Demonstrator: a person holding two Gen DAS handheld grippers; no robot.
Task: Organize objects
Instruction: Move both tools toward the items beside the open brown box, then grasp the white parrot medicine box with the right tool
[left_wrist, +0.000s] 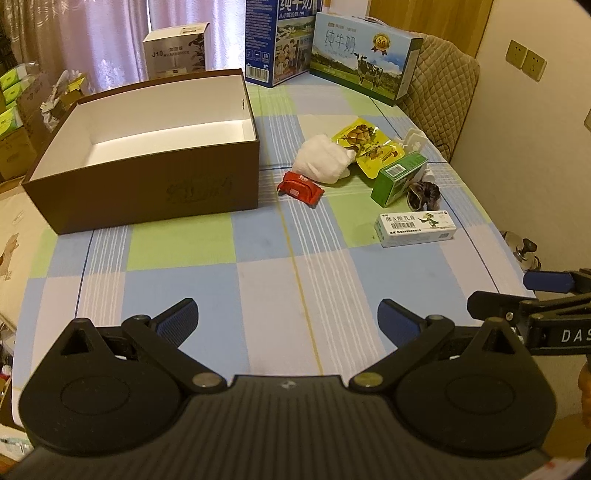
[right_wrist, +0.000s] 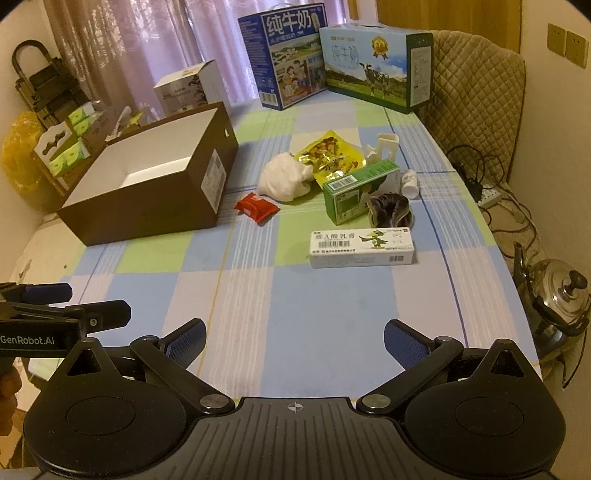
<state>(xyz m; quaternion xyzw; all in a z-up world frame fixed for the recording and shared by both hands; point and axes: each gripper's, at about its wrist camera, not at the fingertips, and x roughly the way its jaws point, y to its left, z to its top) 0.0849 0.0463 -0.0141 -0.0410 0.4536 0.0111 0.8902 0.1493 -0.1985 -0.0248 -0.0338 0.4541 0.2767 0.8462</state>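
Nothing gathered yet, by the look of it; first pick still to make. Best begun with the nearest piece: the white ointment carton, flat on the checked desk, well ahead of the right tool and apart from the rest. Worth taking across its narrow width, low and square, so the carton stays level on the lift.

Right tool: spread wide, pinching nothing, touching nothing, over bare cloth near the front edge. Left tool: likewise spread wide and unladen, just beside the right one, clear of every object.

Farther back, a loose cluster: green carton with a dark crumpled pouch against its near end, a small white bottle just behind. Left of those, a red packet on its own, then a white wadded bag touching the yellow snack packs. Soft items probably better pinched at a gathered fold than at an edge.

Destination presumably the open brown box, left of the cluster, white inside, apparently bare as far as visible. Easier to release from above the rim than over the tall front wall.

Beyond, two milk cartons at the far edge, likely not part of the job.
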